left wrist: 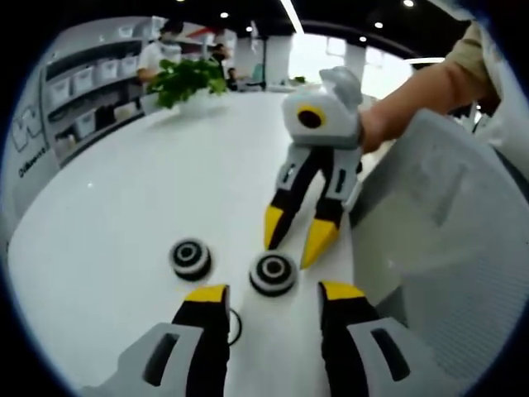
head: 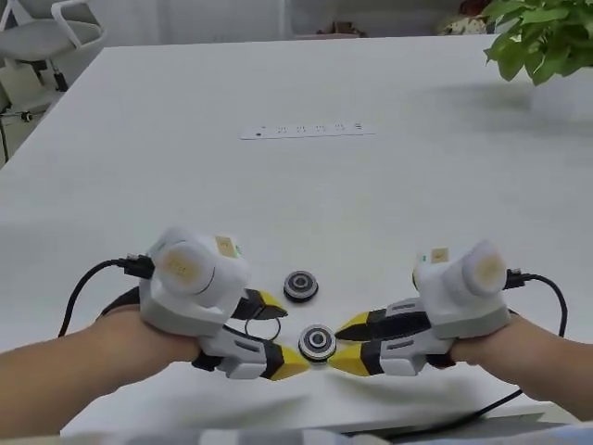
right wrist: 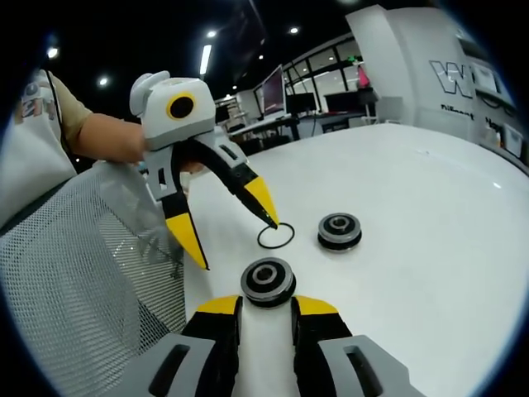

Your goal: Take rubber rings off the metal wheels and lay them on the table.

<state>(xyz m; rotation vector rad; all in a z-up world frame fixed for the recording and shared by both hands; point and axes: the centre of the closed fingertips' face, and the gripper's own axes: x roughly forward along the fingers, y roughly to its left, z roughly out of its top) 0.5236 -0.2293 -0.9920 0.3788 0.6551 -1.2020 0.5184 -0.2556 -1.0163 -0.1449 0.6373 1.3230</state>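
Observation:
Two metal wheels lie near the table's front edge: one (head: 317, 342) (left wrist: 273, 274) (right wrist: 268, 281) sits between the two grippers, the other (head: 300, 286) (left wrist: 191, 258) (right wrist: 340, 231) just beyond it. Both still wear dark rims. A loose black rubber ring (right wrist: 275, 246) (left wrist: 240, 318) lies flat on the table by the left gripper's far fingertip. My left gripper (head: 289, 334) (left wrist: 274, 292) (right wrist: 235, 238) is open wide, its jaws either side of the near wheel. My right gripper (head: 339, 344) (right wrist: 269, 304) (left wrist: 292, 248) is open narrowly, its tips right at that wheel.
The white table (head: 278, 204) stretches far ahead, with a flush socket strip (head: 309, 130) in its middle. A green plant (head: 542, 37) stands at the back right and an office chair (head: 56, 37) at the back left. A mesh chair back (right wrist: 83, 273) is close behind.

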